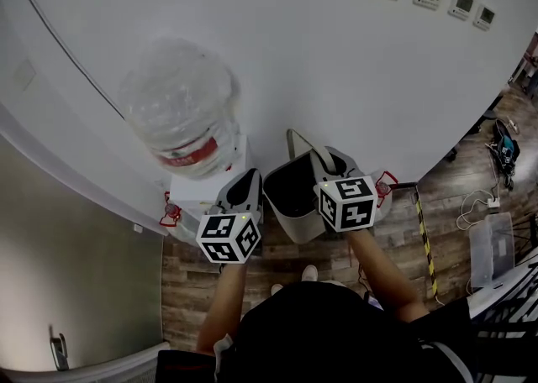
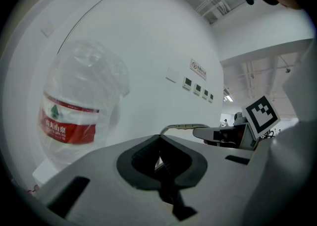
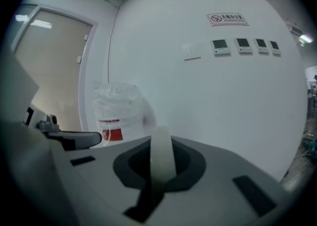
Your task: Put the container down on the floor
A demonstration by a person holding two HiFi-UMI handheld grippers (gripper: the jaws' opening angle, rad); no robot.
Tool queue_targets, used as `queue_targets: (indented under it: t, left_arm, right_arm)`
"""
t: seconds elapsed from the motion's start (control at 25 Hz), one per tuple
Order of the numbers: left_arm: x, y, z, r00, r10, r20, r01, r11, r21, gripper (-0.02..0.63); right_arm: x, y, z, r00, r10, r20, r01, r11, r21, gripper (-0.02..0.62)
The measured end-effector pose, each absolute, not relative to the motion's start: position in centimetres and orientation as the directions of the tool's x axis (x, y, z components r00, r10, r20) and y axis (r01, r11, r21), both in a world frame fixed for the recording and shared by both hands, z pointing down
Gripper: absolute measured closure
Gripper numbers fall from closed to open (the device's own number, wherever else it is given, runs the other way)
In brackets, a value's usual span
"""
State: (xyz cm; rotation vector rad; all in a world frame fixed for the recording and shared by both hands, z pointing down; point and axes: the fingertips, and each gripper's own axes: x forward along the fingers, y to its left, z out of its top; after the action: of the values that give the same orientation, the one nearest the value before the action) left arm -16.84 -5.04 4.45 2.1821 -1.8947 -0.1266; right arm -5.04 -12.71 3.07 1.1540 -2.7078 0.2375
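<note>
Now: container (image 1: 290, 198) upright, mouth up; left tongs (image 1: 250, 176), right tongs (image 1: 324, 156) both clamped on it.

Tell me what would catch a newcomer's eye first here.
The grey bin is held at the middle of the head view, with the right gripper shut on its pale handle and the left gripper seemingly pinching its rim. To its left, a big water bottle wrapped in clear plastic stands against the white wall.
</note>
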Motion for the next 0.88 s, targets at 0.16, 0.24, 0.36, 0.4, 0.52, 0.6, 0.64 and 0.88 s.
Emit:
queue_targets:
  t: [0.16,0.24,0.36,0.4,0.52,0.6,0.64,0.88]
  left_arm:
    - [-15.7,-6.9,4.6,0.153,-0.983,0.1,-0.962,-0.126,0.242,0.592]
    - [-15.1,-8.0,4.8,0.154,-0.983,0.104,-0.962,-0.126,0.242,0.592]
    - [-14.4,-9.4,5.0,0.152,-0.982,0.11,-0.962,-0.121,0.244,0.592]
    - [-14.1,-9.7,5.2,0.151,-0.982,0.113,-0.962,-0.12,0.245,0.592]
    - [-13.5,-10.6,5.7,0.144,-0.981,0.126,-0.963,-0.11,0.244,0.592]
    - [-13.5,-11.0,6.3,0.132,-0.981,0.139,-0.964,-0.095,0.247,0.592]
    - [-13.4,-11.3,6.7,0.127,-0.981,0.144,-0.965,-0.088,0.248,0.592]
    - [-13.4,-13.0,8.2,0.122,-0.977,0.178,-0.968,-0.077,0.24,0.592]
  right_arm:
    - [-4.5,-14.2,3.3,-0.691,-0.684,0.236,-0.715,0.693,-0.085,0.565]
    - [-4.1,-15.1,3.6,-0.695,-0.678,0.24,-0.711,0.697,-0.09,0.565]
    - [-3.6,-16.3,4.2,-0.7,-0.67,0.248,-0.706,0.702,-0.096,0.565]
    - [-3.4,-16.7,4.4,-0.7,-0.668,0.252,-0.705,0.702,-0.097,0.565]
    - [-2.8,-17.8,5.0,-0.703,-0.661,0.26,-0.701,0.706,-0.102,0.565]
    - [-2.6,-18.4,5.7,-0.708,-0.654,0.266,-0.697,0.709,-0.108,0.565]
    - [-2.5,-18.7,6.1,-0.709,-0.651,0.271,-0.695,0.711,-0.11,0.565]
    - [-2.6,-20.5,8.0,-0.697,-0.649,0.307,-0.704,0.7,-0.119,0.565]
